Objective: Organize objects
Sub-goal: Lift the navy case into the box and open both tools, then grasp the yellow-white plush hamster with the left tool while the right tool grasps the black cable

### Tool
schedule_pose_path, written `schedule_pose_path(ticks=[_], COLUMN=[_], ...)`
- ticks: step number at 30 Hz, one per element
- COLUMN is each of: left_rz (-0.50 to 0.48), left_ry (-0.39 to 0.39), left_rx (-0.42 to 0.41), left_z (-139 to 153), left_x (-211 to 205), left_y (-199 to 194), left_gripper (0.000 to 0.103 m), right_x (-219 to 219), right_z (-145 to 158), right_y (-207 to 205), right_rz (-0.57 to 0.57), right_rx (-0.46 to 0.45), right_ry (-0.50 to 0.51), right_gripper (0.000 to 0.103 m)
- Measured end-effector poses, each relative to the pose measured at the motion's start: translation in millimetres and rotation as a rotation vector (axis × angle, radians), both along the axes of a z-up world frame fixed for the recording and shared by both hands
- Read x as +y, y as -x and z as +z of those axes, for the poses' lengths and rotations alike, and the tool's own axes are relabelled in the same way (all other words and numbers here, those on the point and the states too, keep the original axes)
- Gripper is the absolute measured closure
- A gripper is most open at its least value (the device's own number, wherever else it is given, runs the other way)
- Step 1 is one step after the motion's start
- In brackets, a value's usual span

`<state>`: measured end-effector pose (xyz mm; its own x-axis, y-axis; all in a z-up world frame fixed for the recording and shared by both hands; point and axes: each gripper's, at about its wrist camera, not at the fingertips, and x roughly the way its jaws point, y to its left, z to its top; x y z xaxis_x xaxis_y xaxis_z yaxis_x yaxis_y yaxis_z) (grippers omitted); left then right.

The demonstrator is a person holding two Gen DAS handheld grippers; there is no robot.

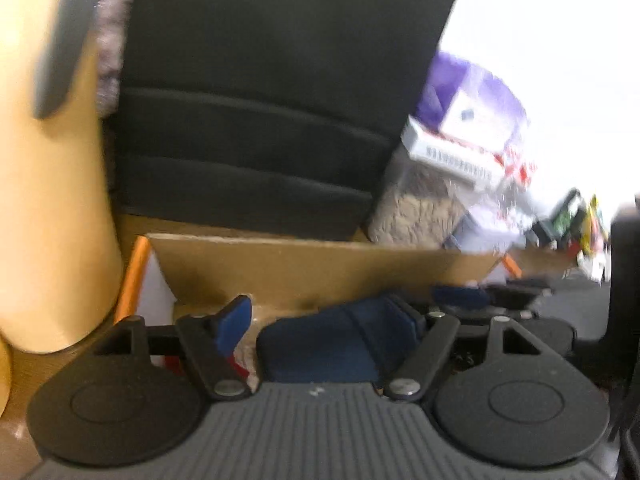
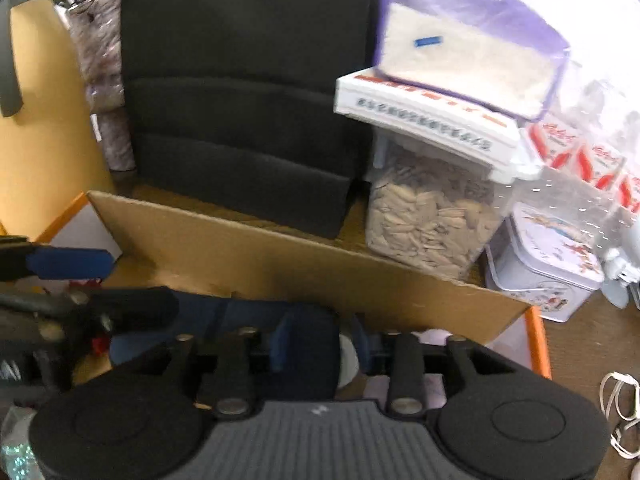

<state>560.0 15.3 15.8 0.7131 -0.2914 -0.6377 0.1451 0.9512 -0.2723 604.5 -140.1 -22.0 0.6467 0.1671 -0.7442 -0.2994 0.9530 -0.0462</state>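
Left wrist view. Left gripper (image 1: pixel 320 316) with jaws spread wide, blue pads (image 1: pixel 234 320) standing apart. Between them a navy blue soft fabric pouch (image 1: pixel 316 348), matte and folded, with a raised seam along its right side; a clear gap between the near pad and the cloth. Pouch low over an open box with an orange rim (image 1: pixel 134 276), just in front of a brown cardboard flap (image 1: pixel 320 268). Behind the flap a large black padded panel (image 1: pixel 260 100) with two horizontal seams. To the right, blurred, a white carton with red lettering (image 1: pixel 452 152) and a row of dark characters along its edge, none readable.

Right wrist view. Right gripper (image 2: pixel 322 344) around the same navy blue soft fabric pouch (image 2: pixel 248 312), the cloth filling the space between its pads; cannot tell whether pinched or merely enclosed. Left gripper's blue pad at far left. Sharper here but still unreadable: the red letters and dark character row on the white carton (image 2: pixel 424 112). On top of it a purple-lidded clear tub of white grains (image 2: pixel 468 52) bearing a small blank blue sticker. Beneath, a clear container of pale seeds (image 2: pixel 424 216). Beside that a pale tin with a cartoon drawing (image 2: pixel 548 256), and red-and-white packets (image 2: pixel 580 156) with illegible red script.
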Motion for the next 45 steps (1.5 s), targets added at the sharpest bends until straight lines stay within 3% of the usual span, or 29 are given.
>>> schedule_pose_path(ticks=[2, 4, 7, 8, 12, 15, 19, 22, 28, 32, 38, 45], left_rz=[-0.006, 0.002, 0.02, 0.012, -0.039, -0.055, -0.116, -0.109, -0.063, -0.008, 0.017, 0.065], left_ry=[0.022, -0.007, -0.022, -0.021, -0.023, -0.023, 0.007, 0.016, 0.101, 0.079, 0.099, -0.076], left_rx=[-0.043, -0.121, -0.224, -0.243, -0.299, -0.321, -0.23, -0.17, -0.168, -0.192, -0.167, -0.19], left_z=[21, 54, 98, 109, 133, 123, 85, 63, 42, 49, 37, 7], left_x=[7, 13, 23, 24, 27, 23, 13, 5, 17, 28, 27, 4], left_y=[19, 48, 101, 119, 206, 281, 359, 400, 475, 492, 473, 415], left_gripper=[0.027, 0.023, 0.016, 0.012, 0.002, 0.0, 0.0, 0.0, 0.0, 0.0, 0.0, 0.0], right_x=[-6, -14, -29, -35, -57, -75, -95, -100, -108, -122, -134, -132], right_z=[14, 34, 70, 81, 108, 114, 99, 85, 54, 38, 36, 22], right_y=[13, 36, 79, 96, 174, 248, 353, 411, 499, 529, 534, 490], right_rz=[-0.027, -0.02, -0.007, 0.004, 0.054, 0.09, 0.12, 0.11, 0.04, -0.002, -0.073, -0.103], right_rx=[-0.008, -0.06, -0.142, -0.162, -0.21, -0.243, -0.256, -0.251, -0.251, -0.172, -0.211, -0.209], right_ry=[-0.02, -0.02, -0.011, -0.017, -0.042, -0.108, -0.232, -0.26, -0.288, -0.296, -0.273, -0.239], right_gripper=[0.067, 0.065, 0.052, 0.043, 0.04, 0.034, 0.029, 0.029, 0.028, 0.029, 0.029, 0.03])
